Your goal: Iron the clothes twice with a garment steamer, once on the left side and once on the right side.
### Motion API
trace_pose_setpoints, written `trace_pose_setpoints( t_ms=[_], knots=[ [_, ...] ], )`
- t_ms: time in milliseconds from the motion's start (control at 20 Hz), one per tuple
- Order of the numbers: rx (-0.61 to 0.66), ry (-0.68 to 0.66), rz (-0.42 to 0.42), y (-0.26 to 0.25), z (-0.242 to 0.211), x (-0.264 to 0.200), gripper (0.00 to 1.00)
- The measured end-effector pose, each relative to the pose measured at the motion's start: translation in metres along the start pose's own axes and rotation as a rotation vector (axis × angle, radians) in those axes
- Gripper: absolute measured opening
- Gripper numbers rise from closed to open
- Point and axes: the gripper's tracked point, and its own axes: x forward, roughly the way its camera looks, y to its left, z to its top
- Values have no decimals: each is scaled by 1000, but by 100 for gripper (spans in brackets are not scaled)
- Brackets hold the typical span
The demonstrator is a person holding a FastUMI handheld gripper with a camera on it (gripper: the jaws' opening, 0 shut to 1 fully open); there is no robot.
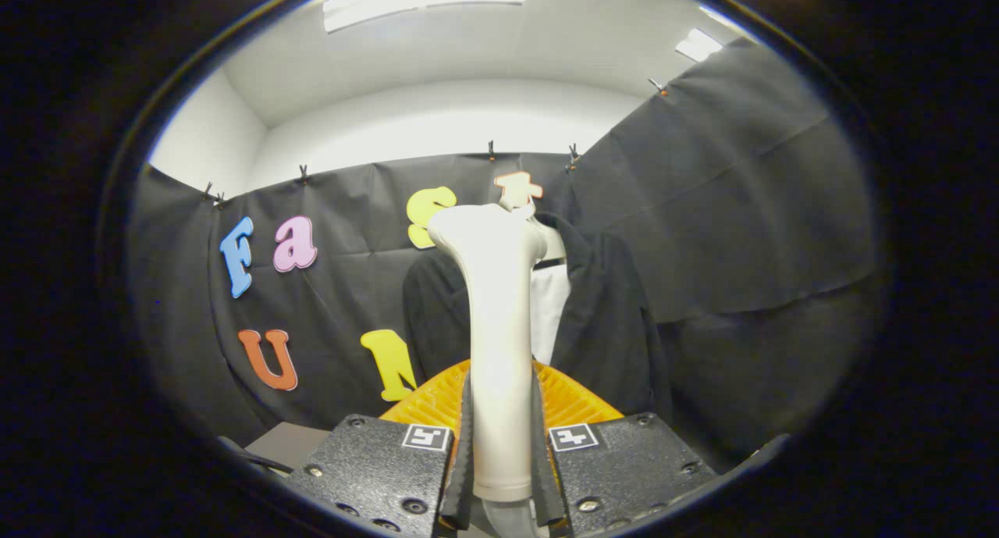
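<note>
My fingers [502, 444] are pinching the garment steamer [499, 343] by its pale handle, one pad pressed against each side of the lower part of the handle, so it stands upright between them. The handle rises straight up and widens into a flared head at the top, which leans a little toward the clothes. A hose end shows just under the handle's bottom rim, down between my fingers. Right behind the handle, an orange ribbed part [574, 397] fans out to both sides just ahead of my fingers. Beyond the steamer hangs a dark jacket [605, 319] on a light hanger [552, 245], open at the front over a white shirt [549, 308]; the steamer's head covers part of the jacket's collar area, and I cannot tell whether it touches the fabric. The jacket hangs against the black cloth wall [749, 210]. A patch of grey bench [293, 443] shows low down, beside my left finger.
</note>
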Motion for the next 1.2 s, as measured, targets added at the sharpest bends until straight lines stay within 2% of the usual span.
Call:
trace_pose_setpoints(
  t_ms=[300, 600, 850, 1200],
  knots=[
    [-105, -93, 24, -11, 19, 62, 33],
    [-153, -138, 28, -15, 9, 108, 33],
    [-225, -128, -34, -18, -18, 116, 33],
    [-333, -86, -97, -5, -65, 106, 33]
  ],
)
